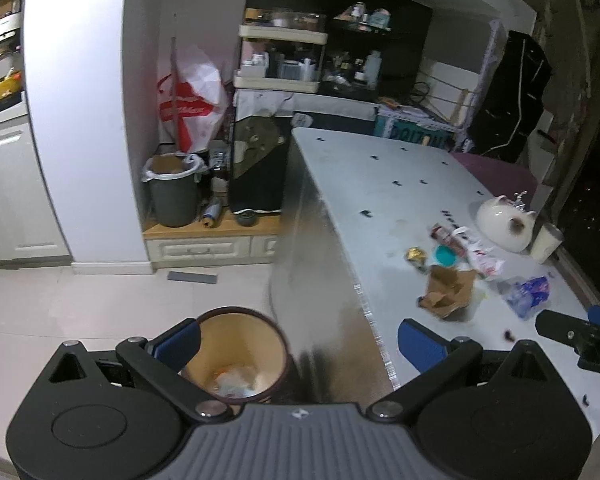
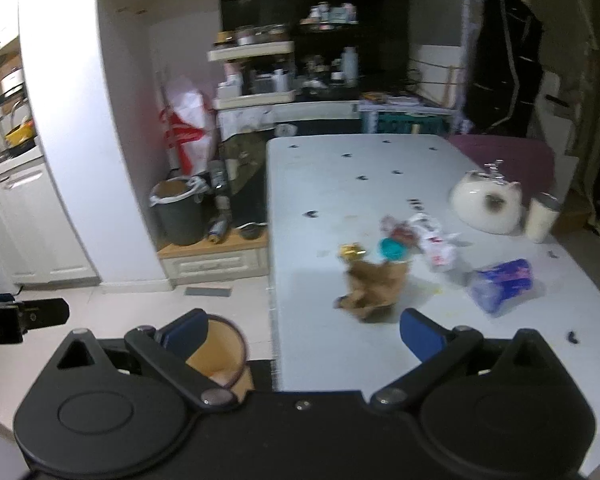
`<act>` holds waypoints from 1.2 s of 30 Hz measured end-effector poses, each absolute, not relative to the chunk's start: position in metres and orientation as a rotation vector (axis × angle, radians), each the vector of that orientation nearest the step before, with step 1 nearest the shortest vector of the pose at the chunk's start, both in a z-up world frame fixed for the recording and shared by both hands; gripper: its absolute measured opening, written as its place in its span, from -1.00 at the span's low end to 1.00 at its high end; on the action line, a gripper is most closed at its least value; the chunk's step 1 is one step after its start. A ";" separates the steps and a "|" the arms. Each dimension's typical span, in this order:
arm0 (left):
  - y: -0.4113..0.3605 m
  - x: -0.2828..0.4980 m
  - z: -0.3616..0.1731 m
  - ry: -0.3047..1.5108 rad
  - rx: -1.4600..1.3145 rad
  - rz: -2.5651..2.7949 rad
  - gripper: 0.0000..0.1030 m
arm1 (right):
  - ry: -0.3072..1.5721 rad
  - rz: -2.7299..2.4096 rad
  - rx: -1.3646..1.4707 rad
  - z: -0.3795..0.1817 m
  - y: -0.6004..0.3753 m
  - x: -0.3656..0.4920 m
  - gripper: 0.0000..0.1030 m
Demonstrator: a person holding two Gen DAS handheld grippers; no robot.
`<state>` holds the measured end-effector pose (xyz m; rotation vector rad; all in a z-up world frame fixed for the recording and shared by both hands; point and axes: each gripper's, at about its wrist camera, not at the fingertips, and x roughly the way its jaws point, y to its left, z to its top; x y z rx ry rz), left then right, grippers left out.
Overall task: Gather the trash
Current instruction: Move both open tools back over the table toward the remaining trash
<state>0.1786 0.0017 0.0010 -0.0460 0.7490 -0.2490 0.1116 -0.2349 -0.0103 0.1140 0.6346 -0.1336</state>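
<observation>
- Bin [image 1: 236,356] with a dark rim and tan inside is standing on the floor at lower centre of the left wrist view, just left of the table's side, with pale scraps lying at its bottom; it is showing between the fingers of the left gripper [image 1: 300,344], nearer the left one.
- Left gripper is hanging with its blue-padded fingers spread wide and nothing between them.
- White table [image 1: 380,184] is filling the right half of both views.
- Trash is lying in a cluster at mid-right of the table: a gold wrapper [image 2: 352,251], a teal lid [image 2: 392,249], a torn brown paper bag [image 2: 374,286], a crumpled white wrapper [image 2: 434,242] and a blue packet [image 2: 504,282].
- Right gripper [image 2: 302,334] is also spread wide and empty; the brown bag is sitting just above the gap between its fingers, apart from both.
- White cat-shaped pot [image 2: 486,206] and a pale cup [image 2: 542,218] are standing behind the trash, at right.
</observation>
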 end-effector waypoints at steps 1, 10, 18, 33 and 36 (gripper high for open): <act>-0.010 0.180 0.001 0.747 -0.045 -0.250 1.00 | 0.632 -0.142 0.116 -0.010 -0.249 0.112 1.00; -0.114 0.193 -0.005 0.758 -0.080 -0.209 1.00 | 0.630 -0.158 0.134 -0.017 -0.378 0.131 1.00; -0.192 0.206 -0.019 0.780 -0.095 -0.221 1.00 | 0.684 -0.194 0.144 -0.045 -0.478 0.161 1.00; -0.282 0.237 -0.066 0.787 0.050 -0.339 1.00 | 0.891 -0.401 0.615 -0.149 -0.581 0.256 1.00; -0.295 0.245 -0.077 0.766 0.140 -0.363 1.00 | 0.931 -0.457 0.731 -0.172 -0.583 0.281 1.00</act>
